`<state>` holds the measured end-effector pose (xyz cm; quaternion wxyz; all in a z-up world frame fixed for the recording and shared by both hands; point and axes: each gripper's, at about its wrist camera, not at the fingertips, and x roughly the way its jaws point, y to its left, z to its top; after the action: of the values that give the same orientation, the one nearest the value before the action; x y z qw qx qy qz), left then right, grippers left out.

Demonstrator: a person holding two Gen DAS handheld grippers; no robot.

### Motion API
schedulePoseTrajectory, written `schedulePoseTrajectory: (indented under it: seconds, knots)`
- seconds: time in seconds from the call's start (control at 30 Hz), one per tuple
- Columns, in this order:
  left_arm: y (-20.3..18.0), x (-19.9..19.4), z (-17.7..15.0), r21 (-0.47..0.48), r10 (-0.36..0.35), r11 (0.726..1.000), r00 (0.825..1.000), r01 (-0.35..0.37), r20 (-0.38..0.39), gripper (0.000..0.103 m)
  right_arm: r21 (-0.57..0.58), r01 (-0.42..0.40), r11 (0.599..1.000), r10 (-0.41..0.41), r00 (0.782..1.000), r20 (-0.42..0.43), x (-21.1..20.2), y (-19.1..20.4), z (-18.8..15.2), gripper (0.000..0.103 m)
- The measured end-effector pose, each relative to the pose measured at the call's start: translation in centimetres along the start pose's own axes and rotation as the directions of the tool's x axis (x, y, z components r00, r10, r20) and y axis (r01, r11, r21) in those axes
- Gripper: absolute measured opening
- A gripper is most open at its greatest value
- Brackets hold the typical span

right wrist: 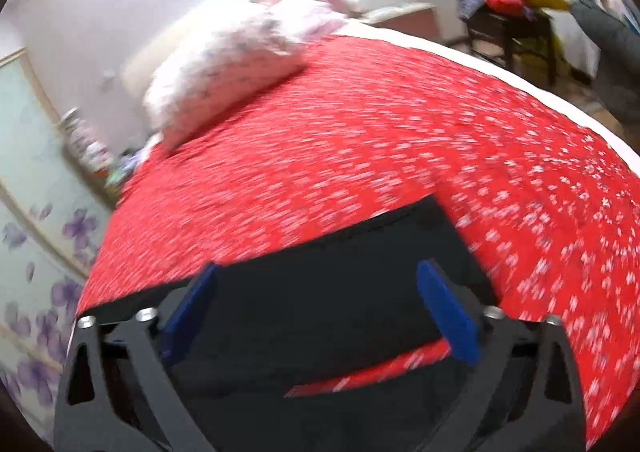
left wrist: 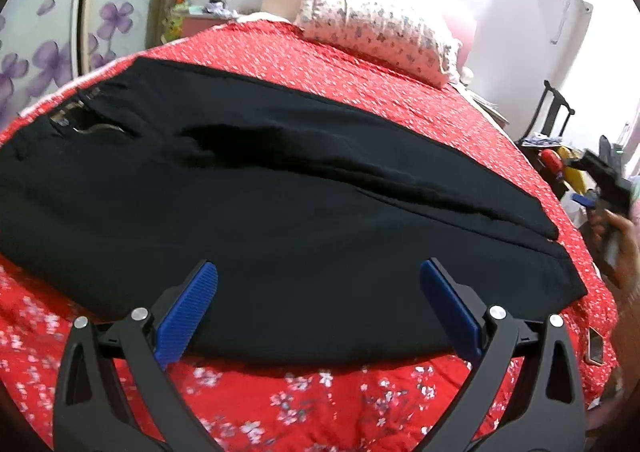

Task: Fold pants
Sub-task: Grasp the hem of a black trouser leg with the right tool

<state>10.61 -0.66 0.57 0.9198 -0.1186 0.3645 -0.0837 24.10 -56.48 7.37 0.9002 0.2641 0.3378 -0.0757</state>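
Black pants (left wrist: pixel 260 203) lie flat on a red flowered bedspread (left wrist: pixel 360 67), waistband at the left, leg ends at the right. My left gripper (left wrist: pixel 318 308) is open and empty, hovering over the pants' near edge. My right gripper (right wrist: pixel 316 312) is open and empty above the leg ends of the pants (right wrist: pixel 320 260); that view is blurred. The right gripper also shows in the left wrist view (left wrist: pixel 600 187), held in a hand beyond the leg ends.
A flowered pillow (left wrist: pixel 384 35) lies at the head of the bed. A wardrobe door with purple flowers (left wrist: pixel 44 39) stands at the left. A chair with clutter (right wrist: pixel 516 19) stands beyond the bed. A phone (left wrist: pixel 595 348) lies on the bed's right edge.
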Motion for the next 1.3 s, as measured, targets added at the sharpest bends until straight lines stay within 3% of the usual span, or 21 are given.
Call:
schedulePoseTrajectory:
  seconds: [0.07, 0.27, 0.43, 0.57, 0.6, 0.63, 0.67, 0.83, 1.03, 1.17, 1.3]
  knots:
    - [-0.1, 0.4, -0.3, 0.012, -0.014, 1.000, 1.000, 0.014, -0.001, 0.101, 0.075, 0.026, 0.997, -0.024, 0.999, -0.038, 2.8, -2.4, 1.5, 0.082]
    - [-0.8, 0.9, -1.3, 0.065, -0.062, 0.996, 0.997, 0.060, 0.034, 0.101, 0.166, 0.106, 0.980, -0.097, 0.993, -0.063, 8.0, -6.4, 3.1, 0.072]
    - [-0.9, 1.0, -1.3, 0.067, -0.136, 0.989, 0.990, 0.134, 0.030, 0.101, 0.135, 0.169, 0.976, -0.162, 0.985, -0.059, 11.2, -7.3, 3.9, 0.061]
    - [-1.1, 1.7, -1.2, 0.075, -0.130, 0.989, 0.992, 0.129, 0.000, 0.101, 0.098, 0.204, 0.974, -0.196, 0.976, -0.091, 13.1, -7.4, 3.6, 0.050]
    - [-1.3, 1.9, -1.2, 0.077, -0.128, 0.989, 0.992, 0.128, -0.009, 0.101, 0.083, 0.220, 0.972, -0.213, 0.973, -0.088, 13.4, -7.4, 3.4, 0.043]
    - [-1.3, 1.9, -1.2, 0.078, -0.123, 0.989, 0.992, 0.124, -0.014, 0.101, 0.065, 0.233, 0.970, -0.228, 0.971, -0.078, 13.4, -7.2, 3.3, 0.030]
    - [-1.4, 2.1, -1.2, 0.078, -0.120, 0.990, 0.993, 0.121, -0.018, 0.101, 0.048, 0.242, 0.969, -0.239, 0.969, -0.064, 13.1, -7.2, 3.2, 0.020]
    - [-1.4, 2.3, -1.1, 0.072, -0.107, 0.992, 0.994, 0.108, -0.020, 0.101, 0.051, 0.158, 0.986, -0.159, 0.987, 0.002, 10.1, -6.8, 3.1, 0.017]
    - [-0.2, 1.4, -1.5, 0.013, -0.113, 0.994, 0.993, 0.112, 0.019, 0.101, -0.010, 0.005, 1.000, -0.004, 0.994, 0.114, 2.5, -4.7, 1.5, 0.015]
    - [0.9, -0.5, -2.3, -0.063, -0.148, 0.986, 0.987, 0.152, 0.064, 0.101, -0.052, -0.095, 0.994, 0.102, 0.986, 0.130, -3.4, -3.3, -1.9, 0.015]
    - [1.4, -2.7, -2.5, -0.051, -0.129, 0.990, 0.988, 0.133, 0.085, 0.101, -0.068, -0.140, 0.988, 0.146, 0.985, 0.096, -8.3, -3.2, -7.5, 0.015]
